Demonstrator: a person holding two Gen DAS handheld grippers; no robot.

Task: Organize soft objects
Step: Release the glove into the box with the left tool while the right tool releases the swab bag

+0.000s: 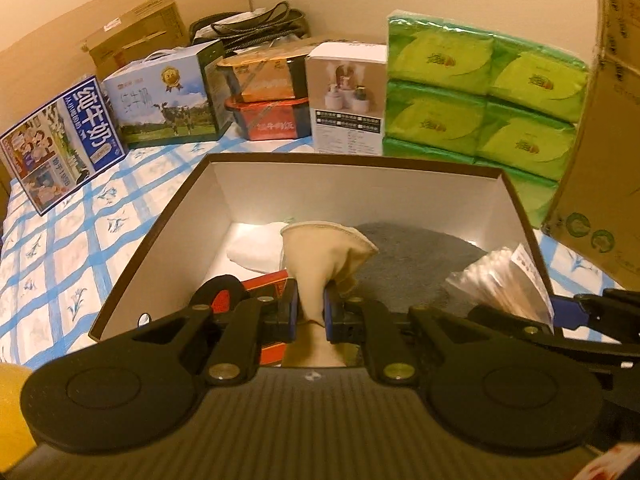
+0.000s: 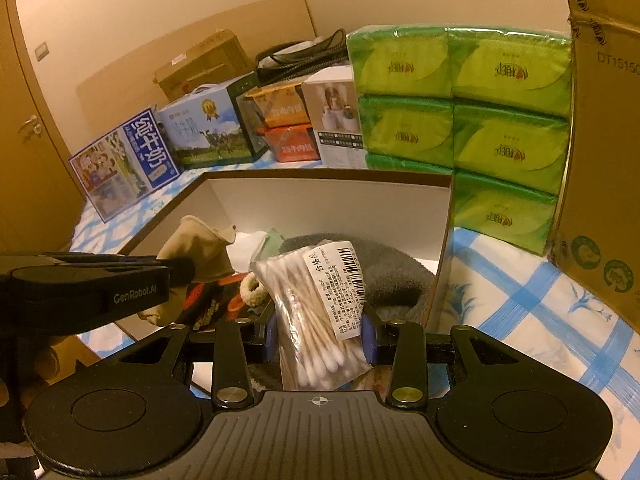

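A brown-rimmed box [image 1: 352,162] with white walls lies open on the bed. My left gripper [image 1: 311,307] is shut on a beige cloth [image 1: 328,252] and holds it over the box's near side; the cloth also shows in the right wrist view [image 2: 200,248]. My right gripper [image 2: 320,334] is shut on a clear bag of cotton swabs [image 2: 316,312], held over the box [image 2: 328,176]; the bag shows at the right in the left wrist view [image 1: 500,276]. Inside the box lie a grey towel [image 1: 412,256], a white cloth [image 1: 256,248] and a red-and-black packet [image 1: 264,284].
Behind the box stand milk cartons [image 1: 64,140], stacked red and orange boxes [image 1: 272,96], a white box [image 1: 348,100] and a green tissue pack [image 1: 480,92]. A cardboard box [image 1: 600,140] stands at the right. The bed has a blue-checked sheet [image 1: 60,256].
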